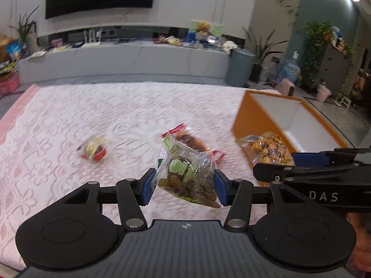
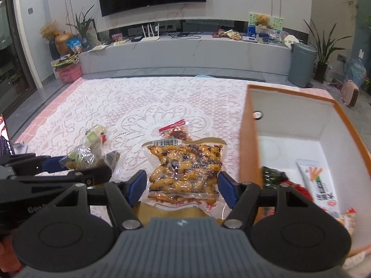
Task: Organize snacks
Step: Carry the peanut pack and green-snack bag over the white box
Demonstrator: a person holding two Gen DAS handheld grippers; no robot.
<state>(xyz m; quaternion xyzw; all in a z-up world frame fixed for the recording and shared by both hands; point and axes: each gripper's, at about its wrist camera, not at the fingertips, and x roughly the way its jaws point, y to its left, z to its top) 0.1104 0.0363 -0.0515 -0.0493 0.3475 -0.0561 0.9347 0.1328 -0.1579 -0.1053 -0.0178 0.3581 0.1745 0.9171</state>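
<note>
Left hand-held gripper [image 1: 183, 186]: blue pads closed against both sides of a clear plastic packet with green print and brownish dried fruit inside [image 1: 185, 173]. Packet is lifted clear of the white lace-covered counter [image 1: 69, 120].

Right hand-held gripper [image 2: 183, 185]: pads pressed on either side of a clear vacuum-sealed pouch of orange-brown glazed pieces [image 2: 185, 164], held just left of the orange-walled, white-lined cardboard box [image 2: 249, 139].

Box contents, right wrist view: a white stick-snack packet with orange print [image 2: 317, 180], a dark green foil packet [image 2: 271, 176], and some red-wrapped items near the lower edge, partly hidden by the gripper frame. Sorting is therefore judged to be well under way.

Remaining on the counter:
- red-topped clear bag of dark reddish-brown snacks [image 2: 177, 131], between the two grippers and beyond them
- small red and yellow wrapped snack [image 1: 95, 149], well to the left; blurred, contents unreadable

Estimate: several items boxed, two in hand and not yet deposited, two loose items left to collect. The right pouch sits nearest the box opening, so it probably goes in first.
</note>
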